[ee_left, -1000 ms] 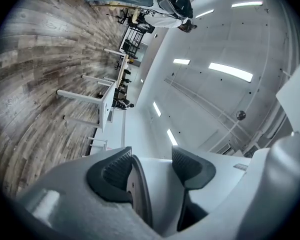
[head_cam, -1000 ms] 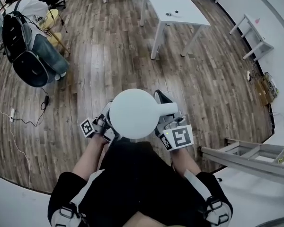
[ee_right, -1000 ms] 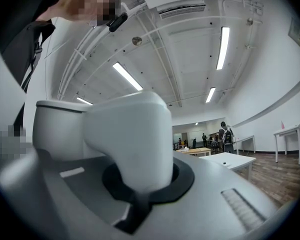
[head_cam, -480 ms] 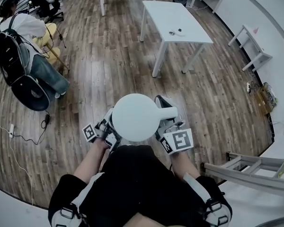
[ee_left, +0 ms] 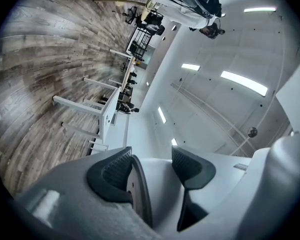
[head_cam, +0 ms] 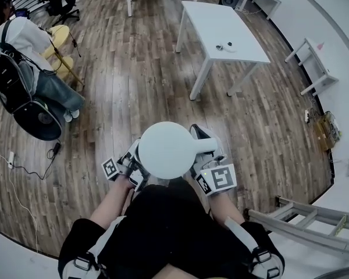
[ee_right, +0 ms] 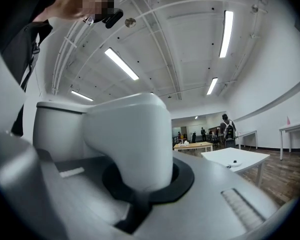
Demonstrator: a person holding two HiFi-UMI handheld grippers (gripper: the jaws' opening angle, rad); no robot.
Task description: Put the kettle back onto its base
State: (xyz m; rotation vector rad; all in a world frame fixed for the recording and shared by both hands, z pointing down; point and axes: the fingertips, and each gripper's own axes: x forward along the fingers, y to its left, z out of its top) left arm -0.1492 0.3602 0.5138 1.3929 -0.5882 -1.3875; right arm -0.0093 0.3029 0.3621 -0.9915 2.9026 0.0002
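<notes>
The person holds the white, round-topped kettle [head_cam: 166,150] in front of the body, above the brown wooden plank floor [head_cam: 134,86], with a tool on either side. The right tongs [ee_right: 140,184] are clenched on its thick white handle [ee_right: 127,139]. The left tongs [ee_left: 150,171] grasp the kettle's dark-rimmed lower edge. A white bench [head_cam: 224,25] carrying a small round object [head_cam: 225,46] stands well ahead.
</notes>
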